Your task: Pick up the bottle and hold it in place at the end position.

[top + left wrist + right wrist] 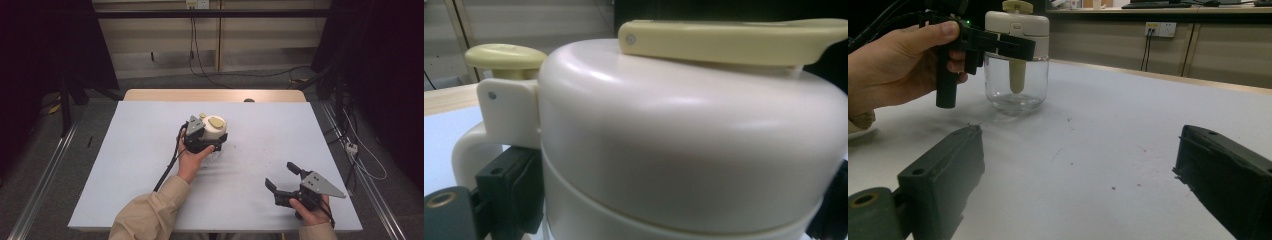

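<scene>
A clear glass jar (1016, 82) with a cream lid (216, 129) stands upright on the pale table (125, 165), a little past its middle in the high view. The lid carries a yellowish flip tab (734, 40) on top, a small round knob (505, 56) at one edge and a looped cream handle (471, 150) down its side. Inside the glass, a pale stem (1017, 75) hangs from the lid.

The left gripper (202, 140) is at the jar, its jaws closed around the cream lid from the sides; in the left gripper view one black jaw presses beside the lid just below the handle's bracket, the other shows at the far right edge. The right gripper view shows the same clamp across the lid, with the person's left hand (895, 65) wrapped on the grip. Whether the jar's base is quite on the table or just off it is hard to tell.

The right gripper (285, 181) rests low at the near right of the table, well apart from the jar, its jaws wide apart with nothing between them. Small dark specks (1113, 188) lie scattered on the table between the two grippers.
</scene>
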`<state>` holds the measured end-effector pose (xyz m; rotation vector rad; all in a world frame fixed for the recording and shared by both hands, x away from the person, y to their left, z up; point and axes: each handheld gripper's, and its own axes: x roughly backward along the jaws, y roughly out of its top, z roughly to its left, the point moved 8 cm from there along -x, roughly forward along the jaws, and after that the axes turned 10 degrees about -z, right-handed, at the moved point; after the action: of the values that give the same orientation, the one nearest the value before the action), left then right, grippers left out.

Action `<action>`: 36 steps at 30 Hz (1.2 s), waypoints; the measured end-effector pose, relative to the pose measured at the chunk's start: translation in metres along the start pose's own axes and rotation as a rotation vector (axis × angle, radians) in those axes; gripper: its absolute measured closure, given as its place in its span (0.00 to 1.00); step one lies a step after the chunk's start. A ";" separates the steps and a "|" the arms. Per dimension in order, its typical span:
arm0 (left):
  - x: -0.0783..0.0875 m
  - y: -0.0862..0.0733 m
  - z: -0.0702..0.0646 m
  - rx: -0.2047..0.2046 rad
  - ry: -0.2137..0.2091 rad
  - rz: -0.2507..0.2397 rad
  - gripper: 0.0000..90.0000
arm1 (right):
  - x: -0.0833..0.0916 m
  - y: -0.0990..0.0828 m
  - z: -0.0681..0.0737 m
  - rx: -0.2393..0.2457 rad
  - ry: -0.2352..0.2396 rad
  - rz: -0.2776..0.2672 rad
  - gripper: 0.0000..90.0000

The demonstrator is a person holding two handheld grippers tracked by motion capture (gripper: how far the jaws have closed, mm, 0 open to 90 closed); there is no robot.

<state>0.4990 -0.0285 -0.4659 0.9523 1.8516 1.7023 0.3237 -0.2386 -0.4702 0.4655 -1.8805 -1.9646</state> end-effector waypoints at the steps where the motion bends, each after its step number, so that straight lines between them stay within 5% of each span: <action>1: 0.000 0.000 0.000 -0.002 -0.001 0.000 0.07 | 0.000 0.000 0.000 0.000 -0.001 -0.001 0.06; 36: -0.005 -0.005 -0.002 -0.010 -0.004 0.008 0.07 | 0.001 0.000 0.000 0.002 0.000 0.000 0.06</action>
<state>0.4995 -0.0336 -0.4709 0.9594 1.8370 1.7117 0.3227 -0.2393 -0.4703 0.4653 -1.8825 -1.9630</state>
